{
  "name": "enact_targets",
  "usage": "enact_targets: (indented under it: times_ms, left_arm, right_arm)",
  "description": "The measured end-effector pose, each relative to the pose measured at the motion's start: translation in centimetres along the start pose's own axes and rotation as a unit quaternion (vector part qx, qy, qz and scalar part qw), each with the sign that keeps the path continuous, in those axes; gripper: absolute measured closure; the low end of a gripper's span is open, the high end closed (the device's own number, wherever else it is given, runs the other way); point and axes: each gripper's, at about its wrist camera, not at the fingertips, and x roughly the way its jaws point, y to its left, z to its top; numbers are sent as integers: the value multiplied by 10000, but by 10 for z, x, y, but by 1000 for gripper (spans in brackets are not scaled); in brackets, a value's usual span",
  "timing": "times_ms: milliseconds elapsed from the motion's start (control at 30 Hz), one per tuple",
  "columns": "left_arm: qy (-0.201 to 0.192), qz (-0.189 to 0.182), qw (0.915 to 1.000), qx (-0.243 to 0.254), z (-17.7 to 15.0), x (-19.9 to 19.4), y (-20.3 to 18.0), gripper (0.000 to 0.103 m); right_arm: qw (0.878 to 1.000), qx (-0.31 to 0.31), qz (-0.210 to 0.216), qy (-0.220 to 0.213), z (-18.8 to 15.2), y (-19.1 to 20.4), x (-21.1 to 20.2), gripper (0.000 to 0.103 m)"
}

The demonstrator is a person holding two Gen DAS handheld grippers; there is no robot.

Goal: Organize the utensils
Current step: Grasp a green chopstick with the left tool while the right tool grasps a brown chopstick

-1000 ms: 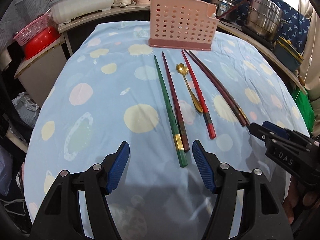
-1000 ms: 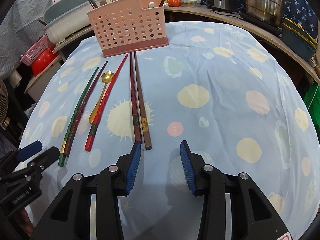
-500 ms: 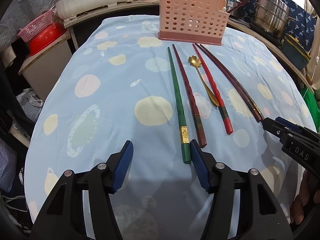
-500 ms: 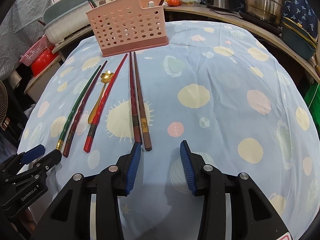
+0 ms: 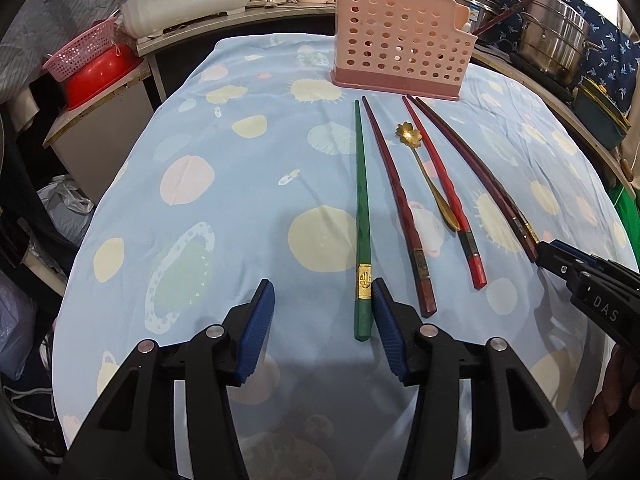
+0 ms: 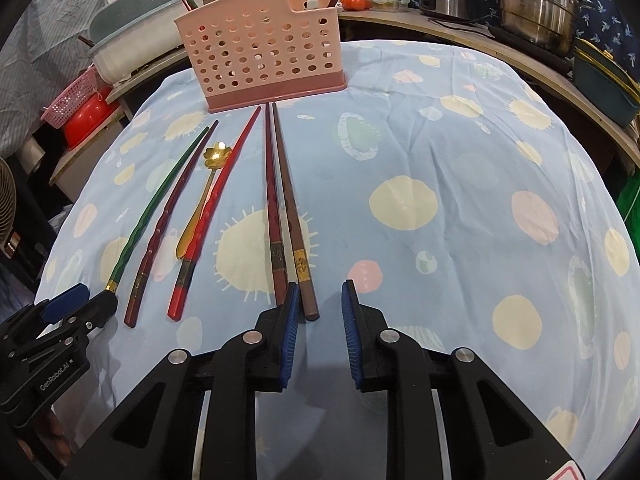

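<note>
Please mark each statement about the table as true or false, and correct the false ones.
1. The pink holder stands upright at the far end of the tablecloth. True.
2. The gold spoon is inside the holder. False: it lies on the cloth between red chopsticks.
3. The green chopstick lies leftmost in the row. True.
4. The left gripper has lifted the green chopstick. False: the chopstick lies flat, its end between the closing jaws.
5. The brown chopstick has its near end by the right gripper. True.

Both wrist views close above table, angled down toward pink basket (image 5: 400, 46); shared: chopstick row (image 6: 276, 200).
</note>
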Motion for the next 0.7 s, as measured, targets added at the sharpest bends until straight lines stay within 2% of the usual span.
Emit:
enact_targets:
  times_ms: [267, 400, 533, 700]
  left_arm:
    - [-13, -16, 10000, 8, 3, 2, -1, 62]
    - [-38, -61, 9999, 76, 3, 2, -3, 74]
    - [-23, -222, 9997, 139, 3, 0, -6, 90]
    - [55, -352, 9993, 88, 2, -3, -6, 95]
  right_arm:
    - [10000, -64, -1, -30, 7, 5, 7, 83]
    - [9999, -106, 28, -40, 8, 7, 8, 93]
    - [9999, -102, 63, -44, 7, 6, 7, 94]
    - [9999, -106, 109, -71, 4, 6, 0, 95]
